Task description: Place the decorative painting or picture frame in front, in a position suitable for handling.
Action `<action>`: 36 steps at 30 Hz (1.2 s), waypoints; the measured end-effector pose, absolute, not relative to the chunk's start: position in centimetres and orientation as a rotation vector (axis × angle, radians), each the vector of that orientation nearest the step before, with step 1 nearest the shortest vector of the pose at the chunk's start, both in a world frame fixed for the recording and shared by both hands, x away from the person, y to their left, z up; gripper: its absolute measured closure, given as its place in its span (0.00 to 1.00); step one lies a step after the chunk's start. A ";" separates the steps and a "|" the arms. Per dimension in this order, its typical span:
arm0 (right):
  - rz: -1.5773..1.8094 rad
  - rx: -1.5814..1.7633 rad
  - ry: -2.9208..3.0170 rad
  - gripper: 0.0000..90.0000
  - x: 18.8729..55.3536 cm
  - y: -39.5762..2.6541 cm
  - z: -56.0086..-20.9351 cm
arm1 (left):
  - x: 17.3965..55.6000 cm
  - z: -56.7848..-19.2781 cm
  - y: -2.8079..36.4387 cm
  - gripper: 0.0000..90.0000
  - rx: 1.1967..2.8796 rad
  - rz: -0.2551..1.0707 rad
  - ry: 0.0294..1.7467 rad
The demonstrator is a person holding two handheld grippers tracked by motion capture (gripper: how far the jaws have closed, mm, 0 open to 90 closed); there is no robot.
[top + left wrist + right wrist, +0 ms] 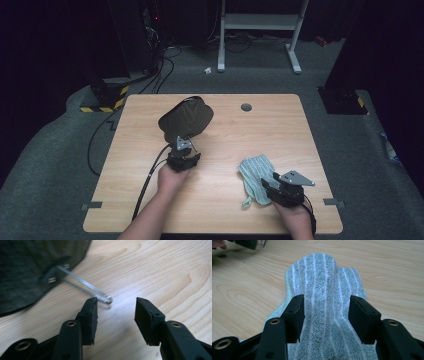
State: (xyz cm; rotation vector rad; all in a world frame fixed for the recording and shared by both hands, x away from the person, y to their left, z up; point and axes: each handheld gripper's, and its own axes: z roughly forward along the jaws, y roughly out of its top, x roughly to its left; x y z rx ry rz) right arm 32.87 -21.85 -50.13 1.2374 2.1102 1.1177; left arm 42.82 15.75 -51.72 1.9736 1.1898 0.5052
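Our left claw stands open beside the thin metal handle of the dark round mesh strainer; our right claw gapes over the striped grey towel on the wooden surface.

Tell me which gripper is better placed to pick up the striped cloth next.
Right. The right gripper sits over the striped cloth, jaws open to either side of a raised fold. The left gripper is across the table by the dark pan's metal handle, jaws open, nothing between them.

The dark mesh skimmer runs blurred past the frame's top-left edge.
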 end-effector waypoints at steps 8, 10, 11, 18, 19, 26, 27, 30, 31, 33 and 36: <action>1.123 1.247 2.103 0.52 32.7 -21.8 -50.1 | 40.1 -48.8 21.1 0.59 1.891 0.601 1.200; 1.120 1.244 2.107 0.52 32.7 -21.7 -50.1 | 40.0 -47.8 22.1 0.58 1.860 0.624 1.204; 1.120 1.248 2.107 0.52 32.7 -21.6 -50.1 | 40.0 -47.3 22.5 0.57 1.843 0.632 1.204; 1.116 1.248 2.114 0.52 32.8 -21.4 -50.2 | 41.4 -44.1 23.6 0.49 1.766 0.709 1.197; 1.116 1.249 2.115 0.52 32.8 -21.4 -50.2 | 41.6 -43.9 23.6 0.47 1.768 0.716 1.194; 1.115 1.245 2.116 0.52 32.8 -21.5 -50.2 | 43.5 -43.0 23.4 0.46 1.758 0.707 1.168; 1.116 1.246 2.116 0.52 32.8 -21.5 -50.2 | 43.6 -42.9 23.3 0.47 1.761 0.707 1.159; 1.115 1.245 2.119 0.53 32.8 -21.5 -50.3 | 43.9 -42.5 23.0 0.49 1.757 0.725 1.133; 1.115 1.244 2.119 0.53 32.8 -21.5 -50.3 | 44.0 -42.3 22.9 0.50 1.751 0.721 1.133; 1.114 1.241 2.118 0.53 32.8 -21.6 -50.3 | 44.0 -41.9 22.8 0.53 1.747 0.718 1.120; 1.112 1.241 2.116 0.53 32.9 -21.7 -50.3 | 43.7 -41.7 22.6 0.57 1.749 0.722 1.113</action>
